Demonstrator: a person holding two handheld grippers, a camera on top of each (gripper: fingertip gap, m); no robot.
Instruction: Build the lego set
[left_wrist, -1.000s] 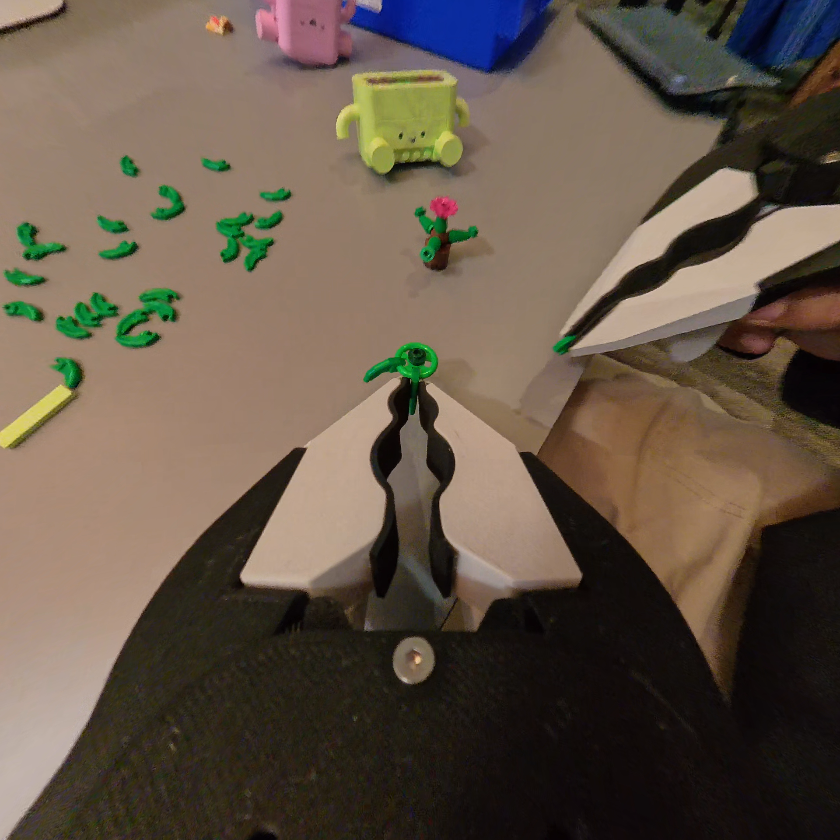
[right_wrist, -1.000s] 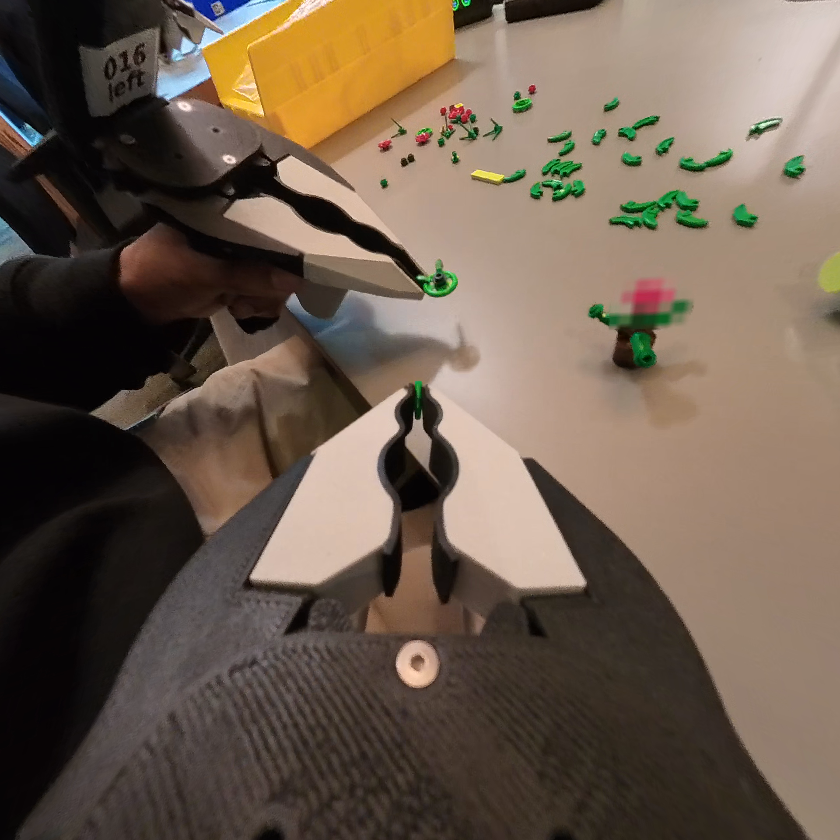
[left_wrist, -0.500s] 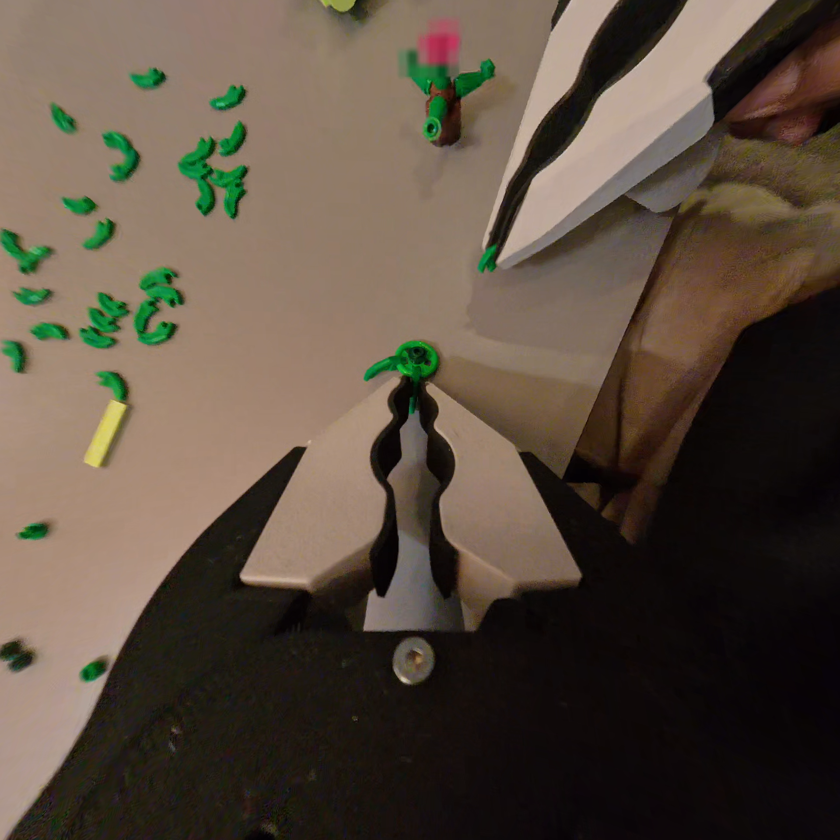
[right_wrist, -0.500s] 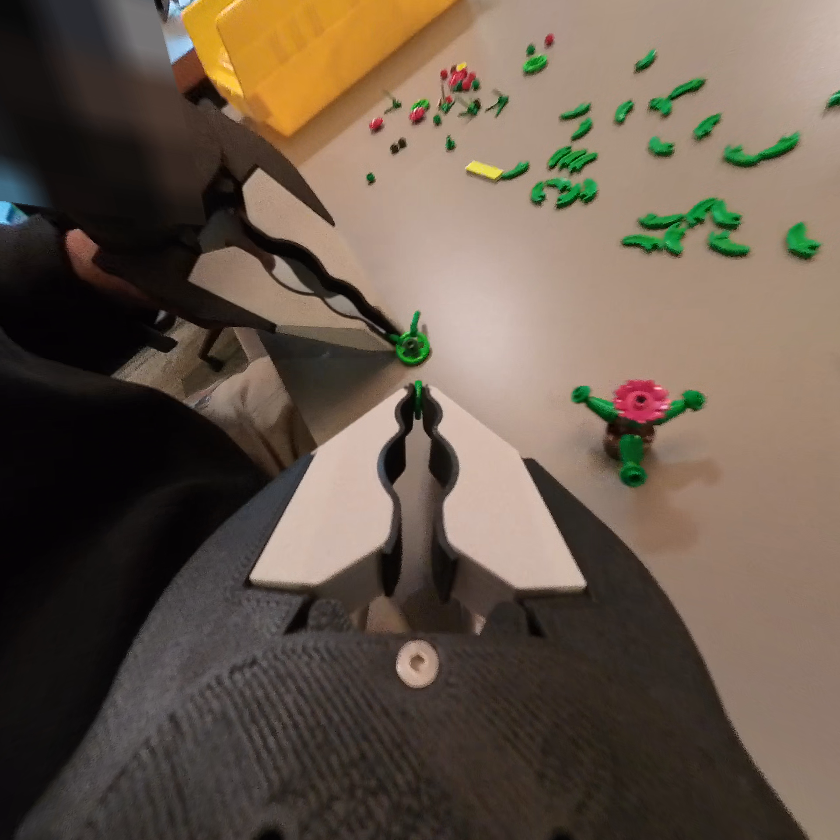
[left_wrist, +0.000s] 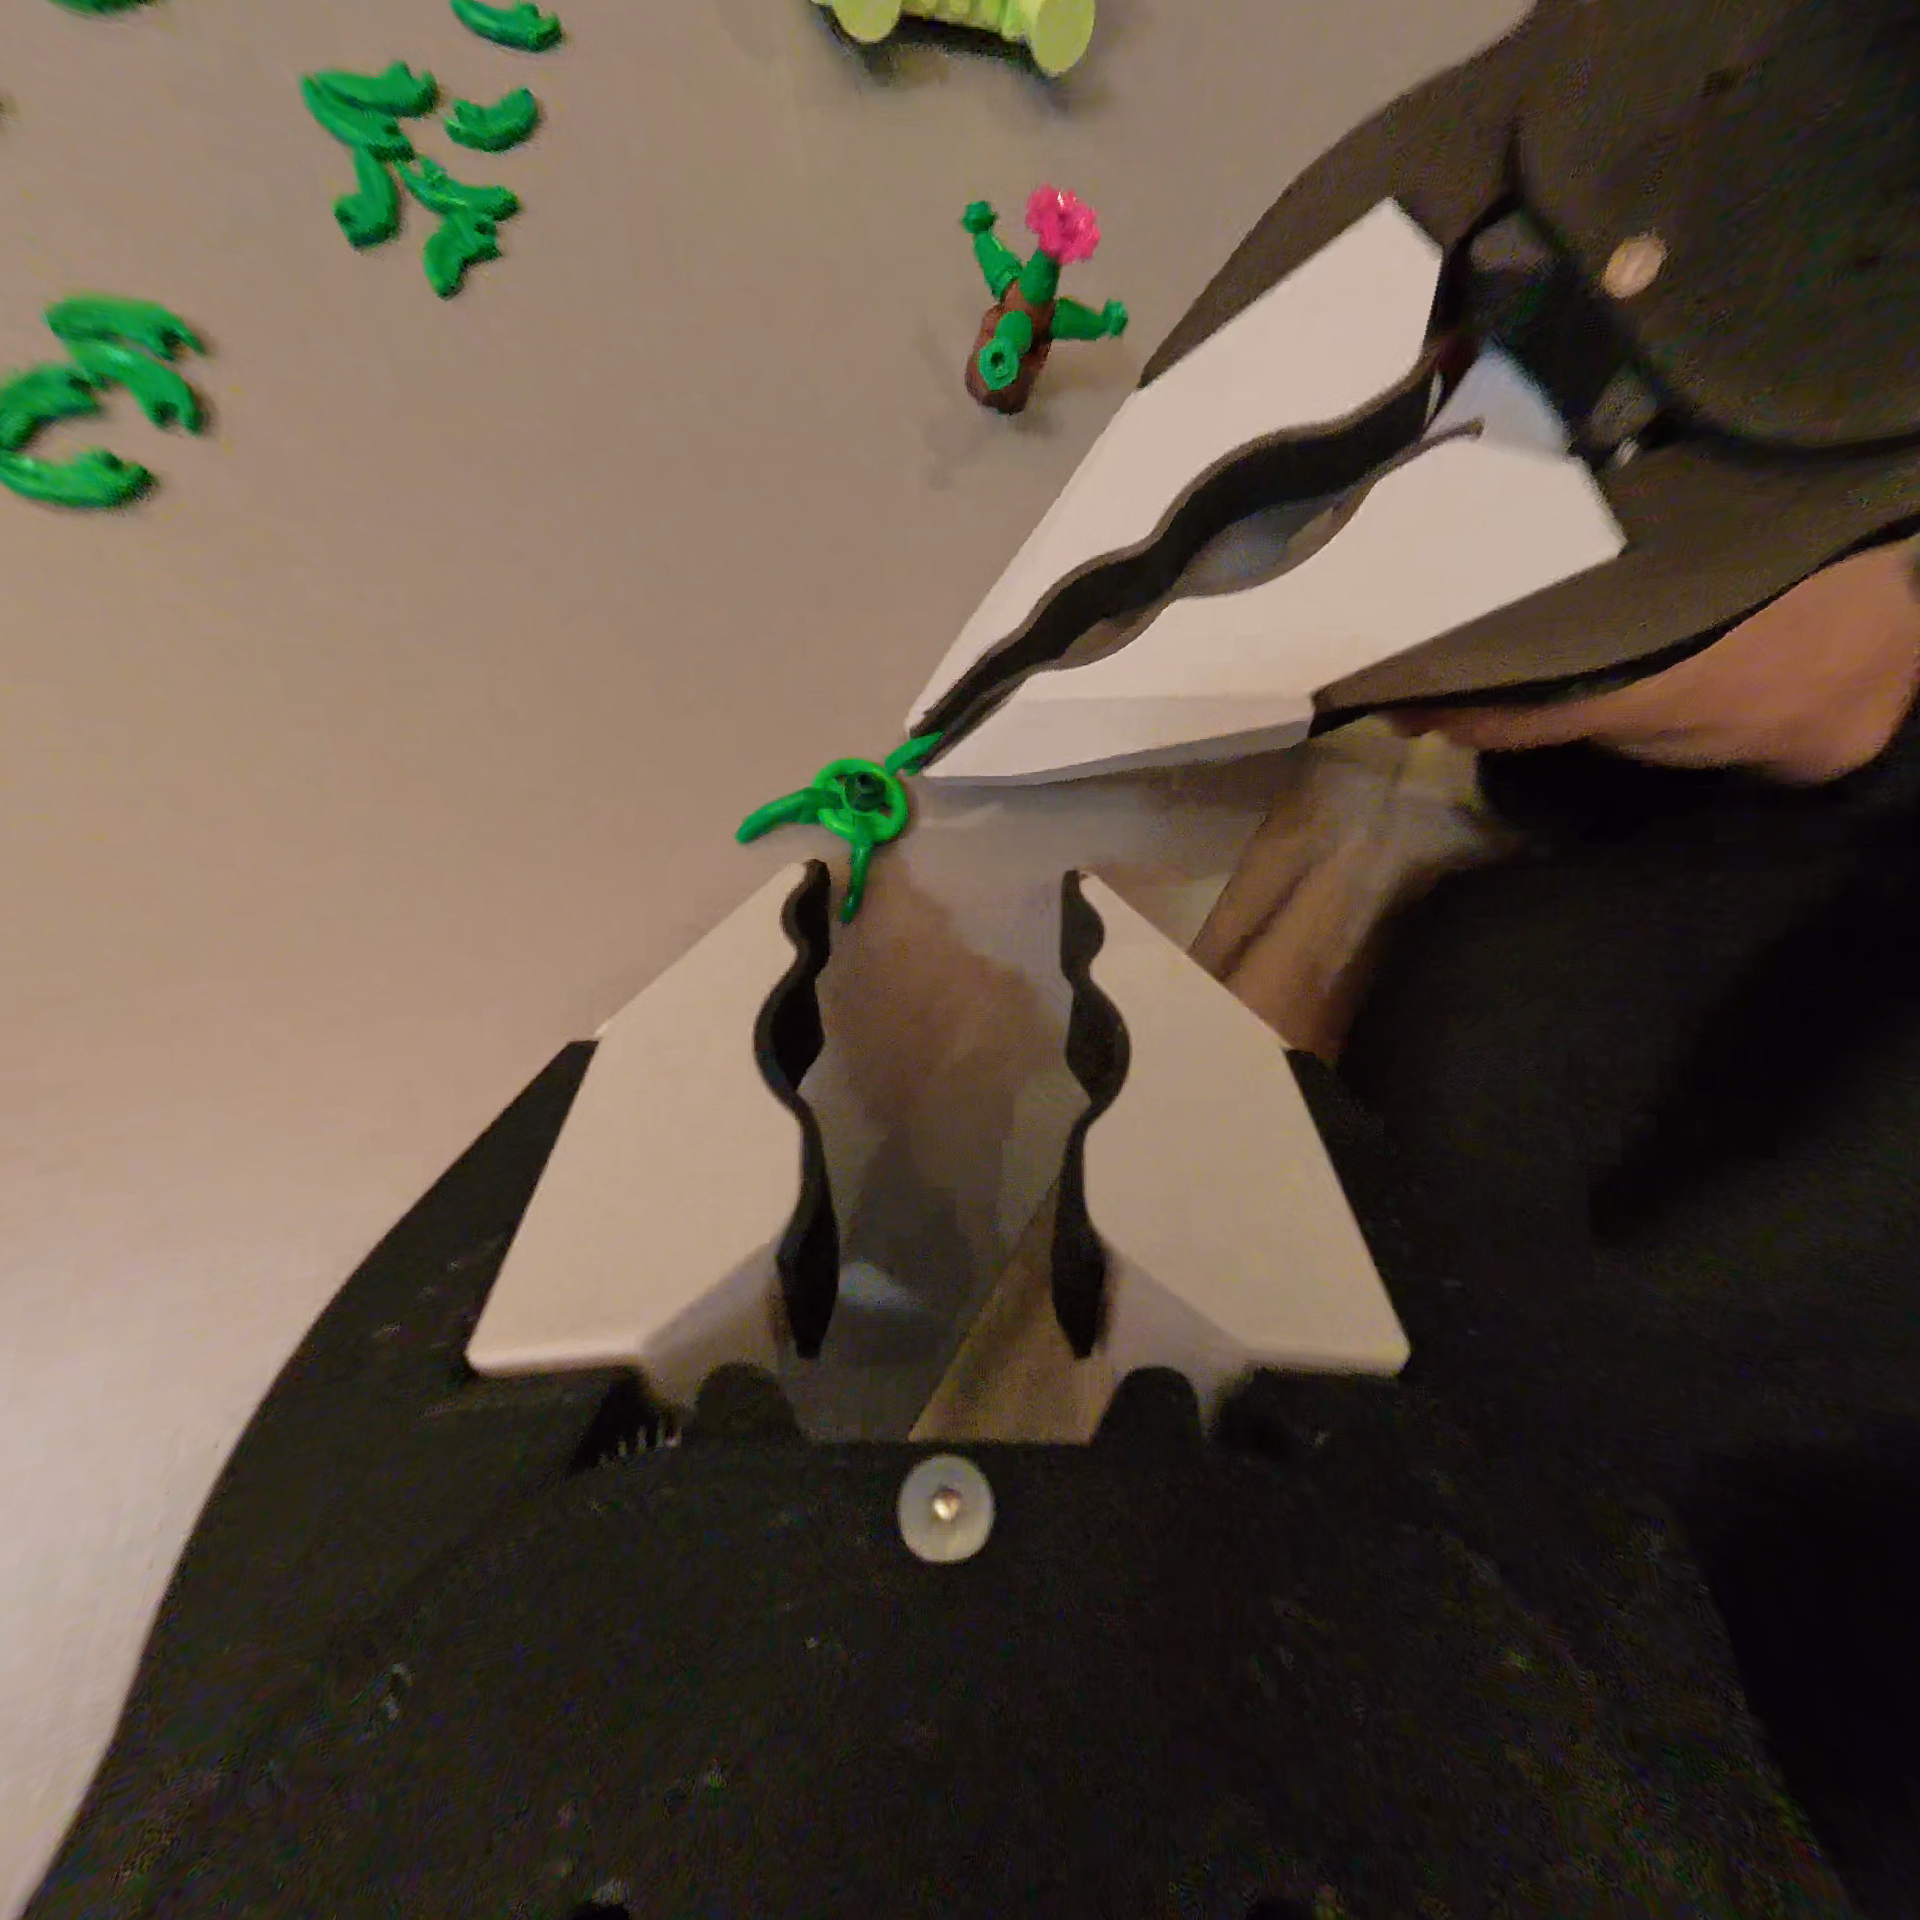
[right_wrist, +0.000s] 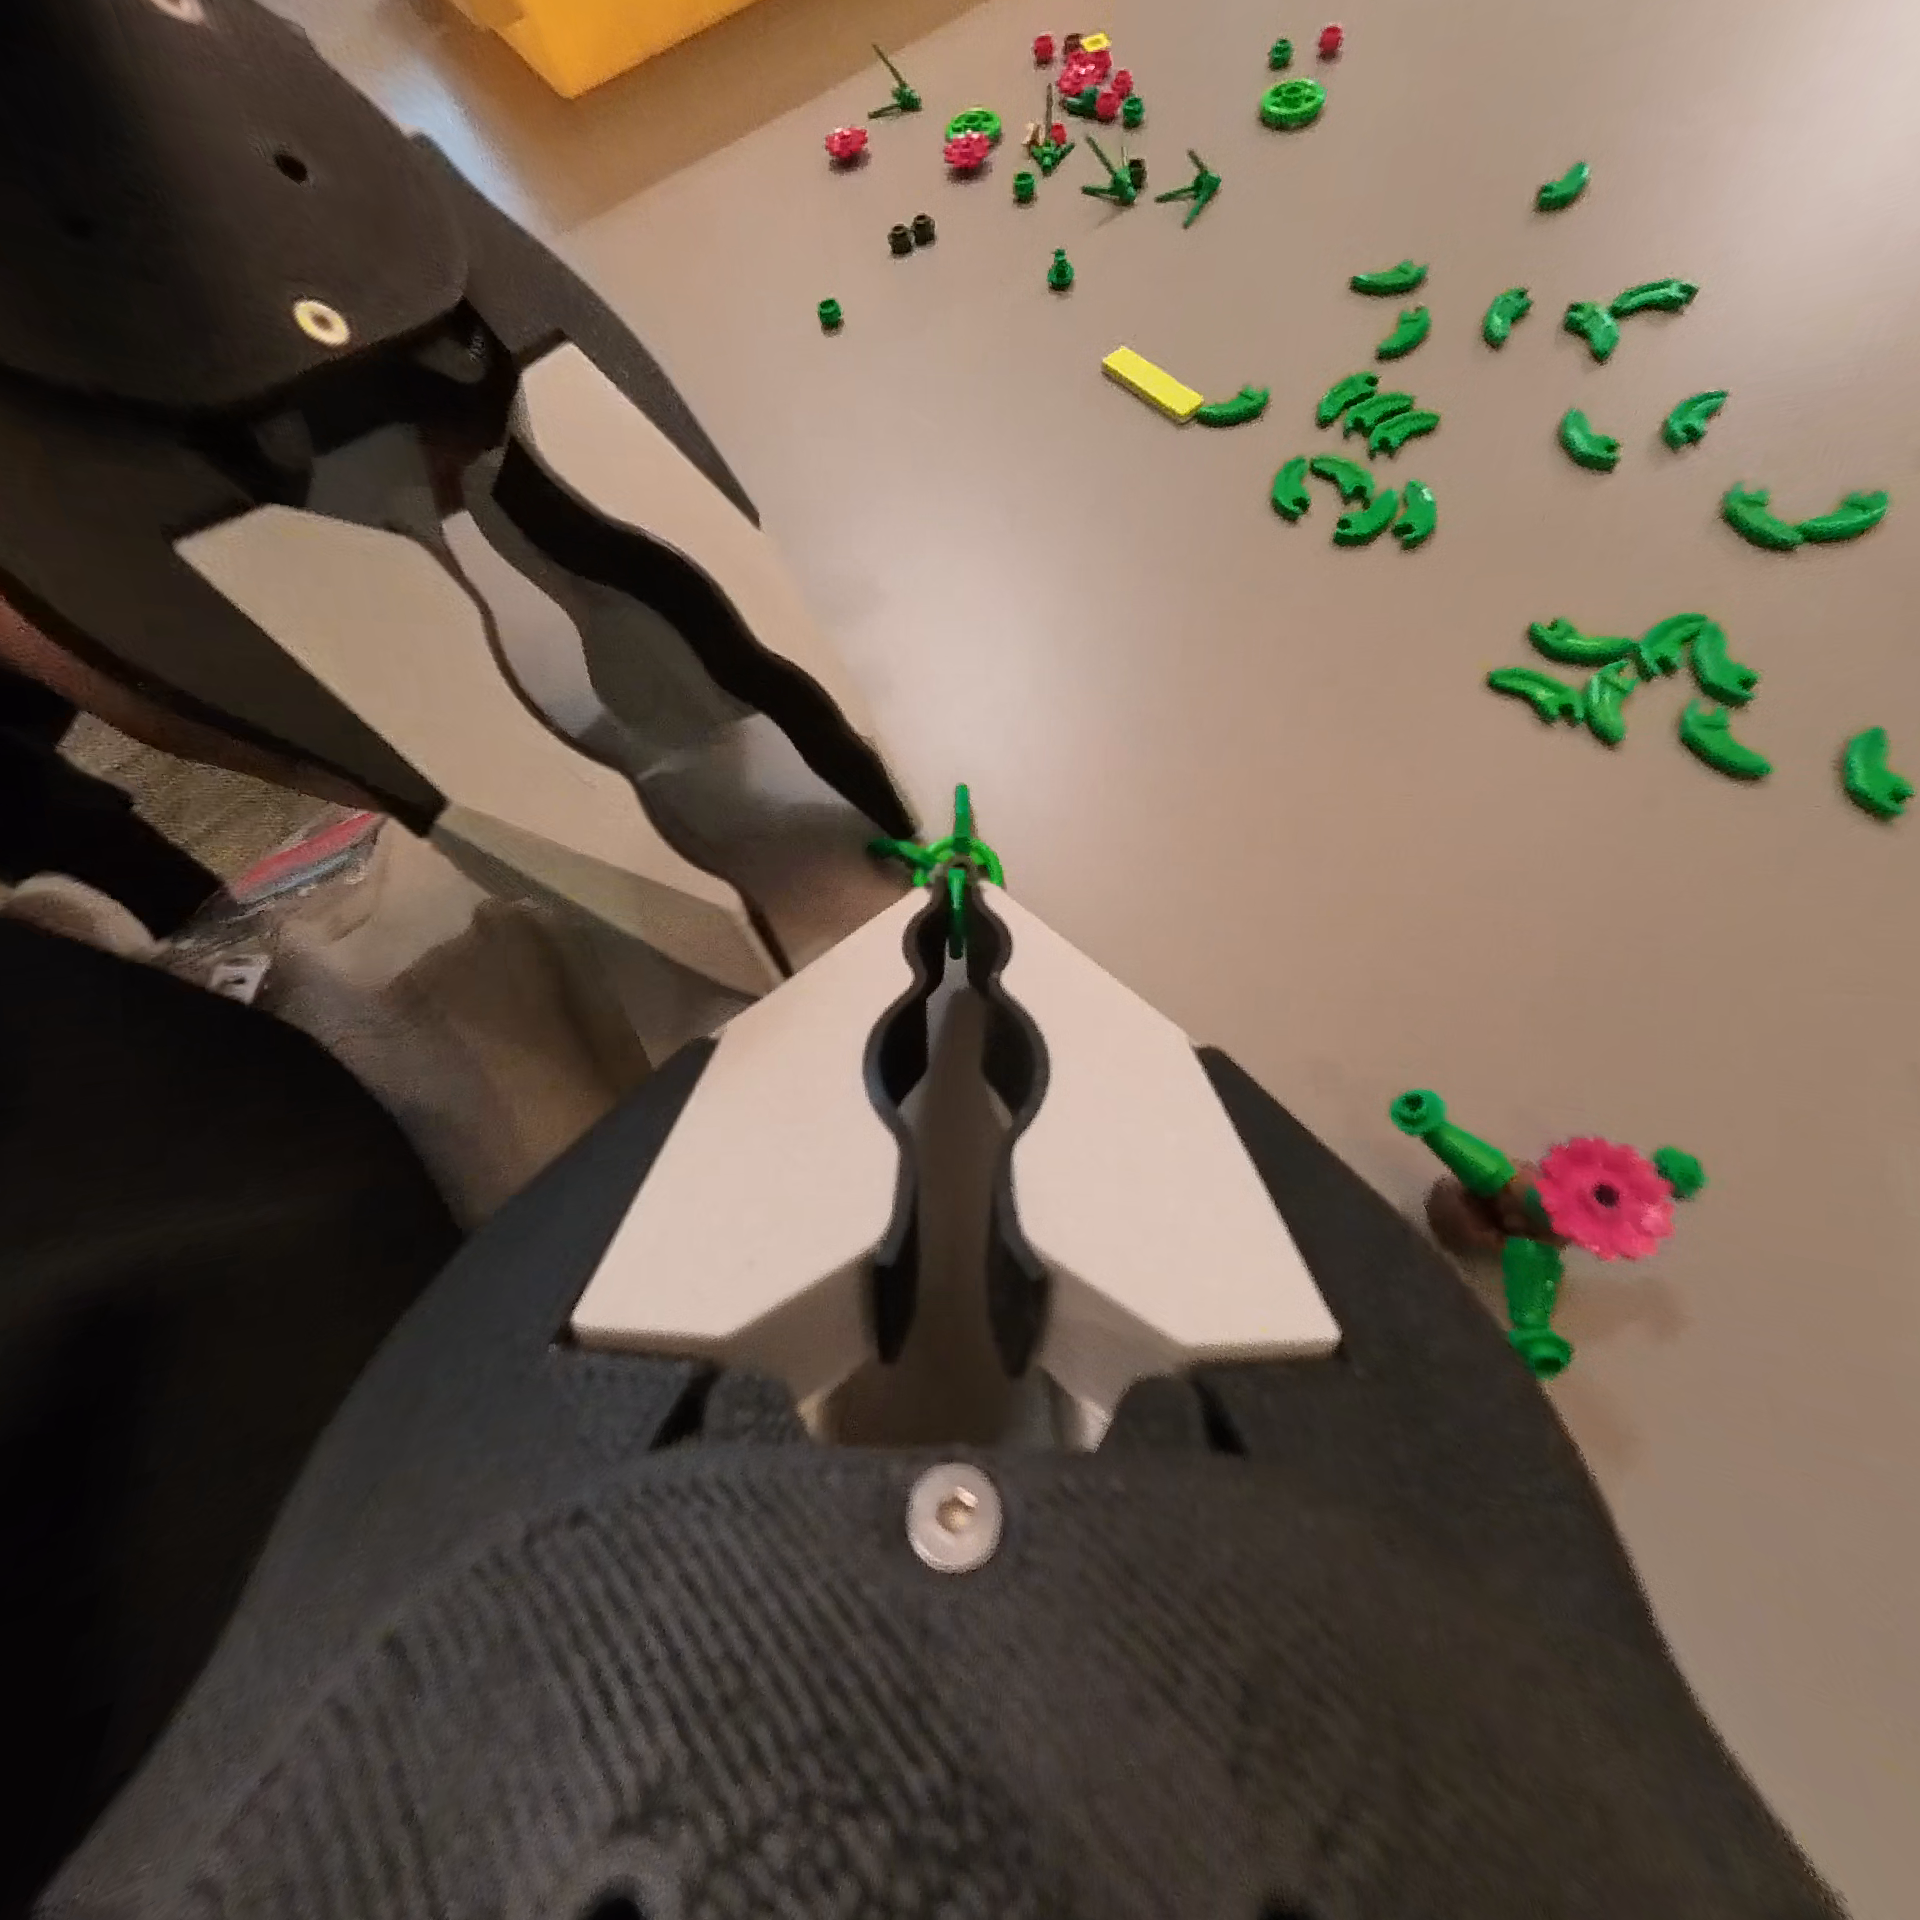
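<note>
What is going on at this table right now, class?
A person is building a small Lego plant with two hand-held grippers. The right gripper is shut on a leaf of the green ring piece, holding it above the table. The left gripper is open beside that piece, not gripping it. A partly built flower stem stands nearby, and loose green leaves lie scattered across the table.
</note>
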